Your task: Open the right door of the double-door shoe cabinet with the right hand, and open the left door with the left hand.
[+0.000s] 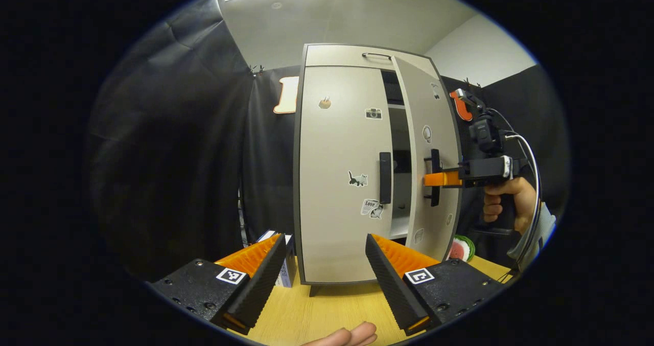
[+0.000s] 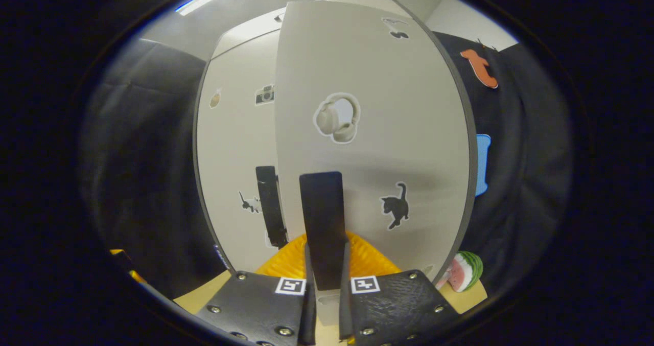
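Right door ajar and gripped, left door closed.

From the left gripper view I see the shoe cabinet (image 1: 357, 167) standing on the wooden table (image 1: 337, 305); my left gripper (image 1: 322, 272) hangs in front of it with fingers spread wide, holding nothing, short of the left door handle (image 1: 384, 178). The left door (image 1: 340, 172) is shut, while the right door (image 1: 429, 157) stands partly swung out, the right gripper (image 1: 434, 179) pinching its handle. In the right gripper view my fingers are closed narrowly on the right door handle (image 2: 323, 228), one on each side.
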A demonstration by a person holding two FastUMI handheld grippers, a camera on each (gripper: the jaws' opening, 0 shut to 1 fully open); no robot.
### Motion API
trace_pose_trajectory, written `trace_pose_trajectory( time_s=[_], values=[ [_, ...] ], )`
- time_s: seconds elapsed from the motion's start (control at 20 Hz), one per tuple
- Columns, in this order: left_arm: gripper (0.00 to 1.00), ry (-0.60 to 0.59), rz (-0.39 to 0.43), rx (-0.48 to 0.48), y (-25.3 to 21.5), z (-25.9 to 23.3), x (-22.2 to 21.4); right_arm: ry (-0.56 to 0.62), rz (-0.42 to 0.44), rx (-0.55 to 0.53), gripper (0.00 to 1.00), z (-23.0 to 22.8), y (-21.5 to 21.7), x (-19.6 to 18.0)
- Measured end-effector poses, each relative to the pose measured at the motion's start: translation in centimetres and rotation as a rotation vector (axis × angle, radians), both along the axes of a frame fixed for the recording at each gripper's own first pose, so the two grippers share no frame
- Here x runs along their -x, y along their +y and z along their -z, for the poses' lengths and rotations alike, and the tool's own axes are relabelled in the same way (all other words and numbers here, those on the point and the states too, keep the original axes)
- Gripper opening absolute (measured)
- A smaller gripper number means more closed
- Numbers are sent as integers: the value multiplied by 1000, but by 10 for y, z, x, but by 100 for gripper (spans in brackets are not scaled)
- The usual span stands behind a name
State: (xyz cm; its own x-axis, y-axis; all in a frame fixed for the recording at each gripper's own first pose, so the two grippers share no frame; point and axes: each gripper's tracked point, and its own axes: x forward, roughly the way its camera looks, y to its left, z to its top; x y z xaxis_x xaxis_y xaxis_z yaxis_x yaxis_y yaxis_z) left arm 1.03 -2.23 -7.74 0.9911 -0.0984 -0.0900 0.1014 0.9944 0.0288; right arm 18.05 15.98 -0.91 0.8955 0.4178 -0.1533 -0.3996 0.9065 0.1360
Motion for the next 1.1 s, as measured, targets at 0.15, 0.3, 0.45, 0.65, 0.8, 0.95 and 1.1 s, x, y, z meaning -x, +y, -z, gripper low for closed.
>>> trace_pose_trajectory(
  time_s=[0.15, 0.3, 0.45, 0.65, 0.8, 0.95, 1.1],
  values=[
    [97, -1, 5, 2, -8, -2, 1, 15, -26, -17, 18, -3, -9, 6],
    [97, 0, 13, -2, -17, -5, 2, 22, -31, -14, 18, -6, -22, 14],
    [97, -4, 32, -3, -32, -8, 5, 33, -23, -23, 17, -10, -35, 16],
    [97, -1, 75, 2, -58, -9, 13, 15, 17, -19, 17, -11, -58, 20],
    [97, -10, 95, 0, -74, -11, 16, -9, 86, -13, 16, -15, -77, 15],
    [97, -12, 119, 7, -89, -11, 18, -32, 196, 19, 6, -17, -106, -1],
    [97, -4, 128, 6, -97, -6, 14, -32, 238, -11, 1, -17, -118, -5]
  ],
)
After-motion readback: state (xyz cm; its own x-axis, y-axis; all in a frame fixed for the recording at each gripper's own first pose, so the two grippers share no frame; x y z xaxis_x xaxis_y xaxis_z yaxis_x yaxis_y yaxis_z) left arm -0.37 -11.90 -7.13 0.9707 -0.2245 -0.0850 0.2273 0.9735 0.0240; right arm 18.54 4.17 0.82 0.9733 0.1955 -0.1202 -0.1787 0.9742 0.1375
